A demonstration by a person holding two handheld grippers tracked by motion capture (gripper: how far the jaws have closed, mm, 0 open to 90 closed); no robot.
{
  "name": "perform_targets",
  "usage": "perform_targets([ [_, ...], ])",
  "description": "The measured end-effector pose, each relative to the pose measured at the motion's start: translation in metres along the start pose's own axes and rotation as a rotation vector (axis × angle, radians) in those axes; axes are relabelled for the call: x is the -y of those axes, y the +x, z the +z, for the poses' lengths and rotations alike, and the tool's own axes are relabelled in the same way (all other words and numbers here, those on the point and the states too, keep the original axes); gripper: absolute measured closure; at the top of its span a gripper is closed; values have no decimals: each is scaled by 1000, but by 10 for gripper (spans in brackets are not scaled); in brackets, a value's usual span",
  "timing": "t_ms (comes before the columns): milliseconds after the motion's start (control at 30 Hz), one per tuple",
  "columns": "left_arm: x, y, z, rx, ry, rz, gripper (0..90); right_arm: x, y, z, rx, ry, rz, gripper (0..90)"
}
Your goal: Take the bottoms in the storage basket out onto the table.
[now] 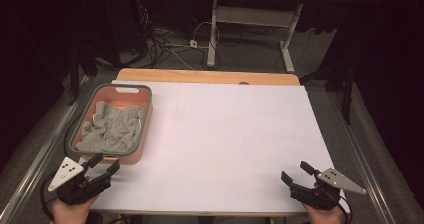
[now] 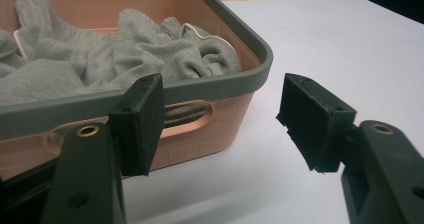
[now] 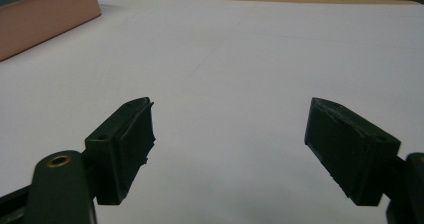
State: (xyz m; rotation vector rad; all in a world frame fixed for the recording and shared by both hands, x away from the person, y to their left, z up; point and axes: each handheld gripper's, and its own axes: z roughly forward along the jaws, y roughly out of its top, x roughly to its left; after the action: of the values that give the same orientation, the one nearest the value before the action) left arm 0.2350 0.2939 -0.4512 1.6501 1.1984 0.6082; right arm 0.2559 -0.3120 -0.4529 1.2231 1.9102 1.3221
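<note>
A pink basket with a grey rim point(image 1: 147, 115) stands at the table's left side and holds crumpled grey clothing point(image 1: 114, 129). My left gripper point(image 1: 104, 163) sits just in front of the basket's near wall, open, with nothing between its jaws. In the left gripper view the basket point(image 2: 220, 124) and the grey clothing point(image 2: 130, 59) fill the upper left beyond my left gripper point(image 2: 220, 116). My right gripper point(image 1: 296, 173) rests near the table's front right corner, open and empty. The right gripper view has my right gripper point(image 3: 227, 144) over bare white tabletop, with the basket point(image 3: 45, 14) far off at upper left.
A white sheet point(image 1: 235, 139) covers the wooden table. Beyond the far edge, cables point(image 1: 170, 46) lie on the floor next to the white legs of another desk point(image 1: 212, 34). A metal rail point(image 1: 30, 169) runs along the table's left side.
</note>
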Motion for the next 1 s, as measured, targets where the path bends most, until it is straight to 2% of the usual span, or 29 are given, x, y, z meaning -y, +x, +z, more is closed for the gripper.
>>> perform_targets([
  [433,0,-3,-1,22,2,14,336,0,0,0,-1,4,5,201],
  [533,0,-3,-1,12,3,19,336,0,0,0,-2,4,5,201],
  [667,0,2,-1,30,7,-9,336,0,0,0,-2,3,2,201],
  [867,-1,0,-1,21,9,1,336,0,0,-1,-1,0,4,201],
  [1000,-2,-1,-3,33,11,-7,347,0,1,-1,-7,1,0,200],
])
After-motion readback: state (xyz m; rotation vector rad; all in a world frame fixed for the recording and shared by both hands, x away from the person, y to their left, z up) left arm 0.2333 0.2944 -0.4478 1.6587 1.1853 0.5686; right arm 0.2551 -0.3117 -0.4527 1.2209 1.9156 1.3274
